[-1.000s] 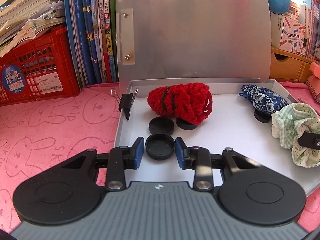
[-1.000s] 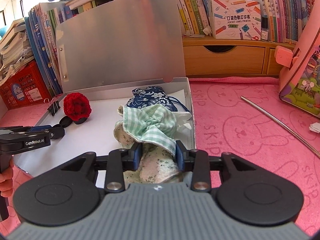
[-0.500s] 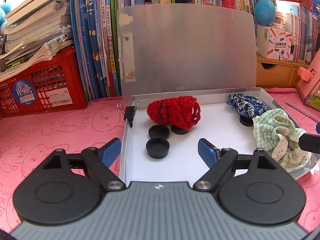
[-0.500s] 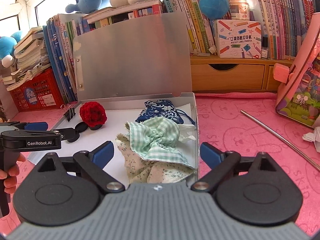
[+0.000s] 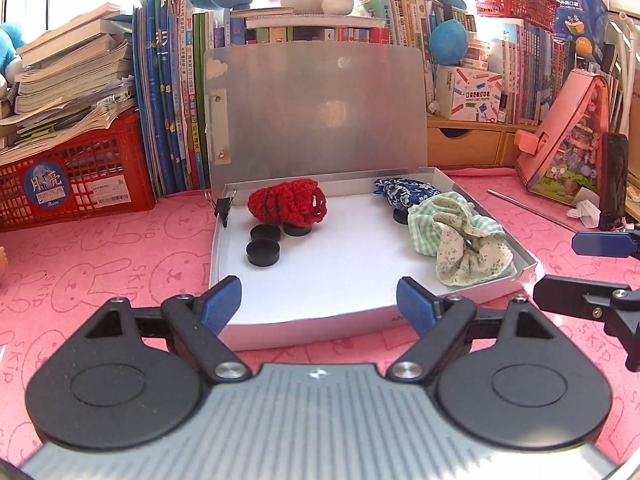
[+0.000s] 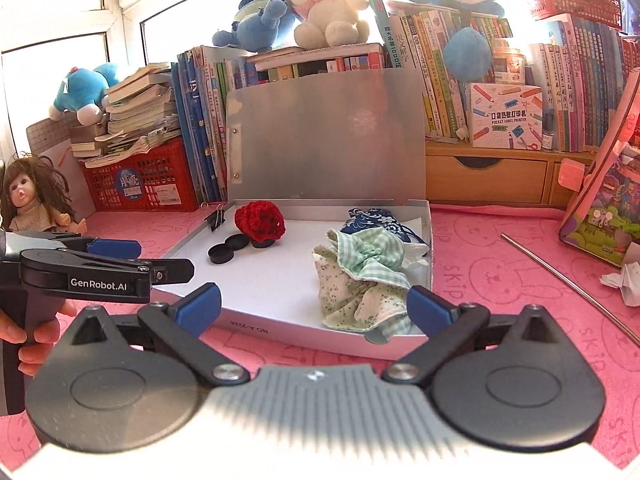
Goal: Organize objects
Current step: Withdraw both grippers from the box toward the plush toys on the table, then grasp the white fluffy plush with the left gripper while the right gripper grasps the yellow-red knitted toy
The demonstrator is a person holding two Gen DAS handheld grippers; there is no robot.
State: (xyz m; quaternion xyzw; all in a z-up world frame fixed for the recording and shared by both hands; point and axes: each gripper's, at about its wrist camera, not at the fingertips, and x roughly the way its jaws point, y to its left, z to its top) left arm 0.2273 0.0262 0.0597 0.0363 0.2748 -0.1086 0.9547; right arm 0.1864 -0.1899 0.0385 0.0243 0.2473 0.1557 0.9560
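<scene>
An open metal box [image 5: 352, 248] lies on the pink mat with its lid [image 5: 316, 120] raised. Inside, on the left, are a red crocheted piece [image 5: 286, 202] and three black caps [image 5: 263, 252]. On the right are a blue floral pouch [image 5: 404, 192] and a green checked cloth bundle [image 5: 460, 240]. My left gripper [image 5: 319, 300] hovers open at the box's front edge, holding nothing. My right gripper [image 6: 315, 306] is in front of the cloth bundle [image 6: 360, 280]; its jaws are opening and nothing is between them.
A black binder clip [image 5: 222, 208] grips the box's left rim. A red basket [image 5: 72, 184] and books stand at the back left. To the right are a metal rod [image 5: 528, 210], a pink bag [image 5: 568, 148] and crumpled paper [image 5: 584, 210]. A doll [image 6: 28, 200] sits far left.
The left gripper let go of a black cap and the right let go of the cloth bundle. Both opened wide and drew back and up from the box.
</scene>
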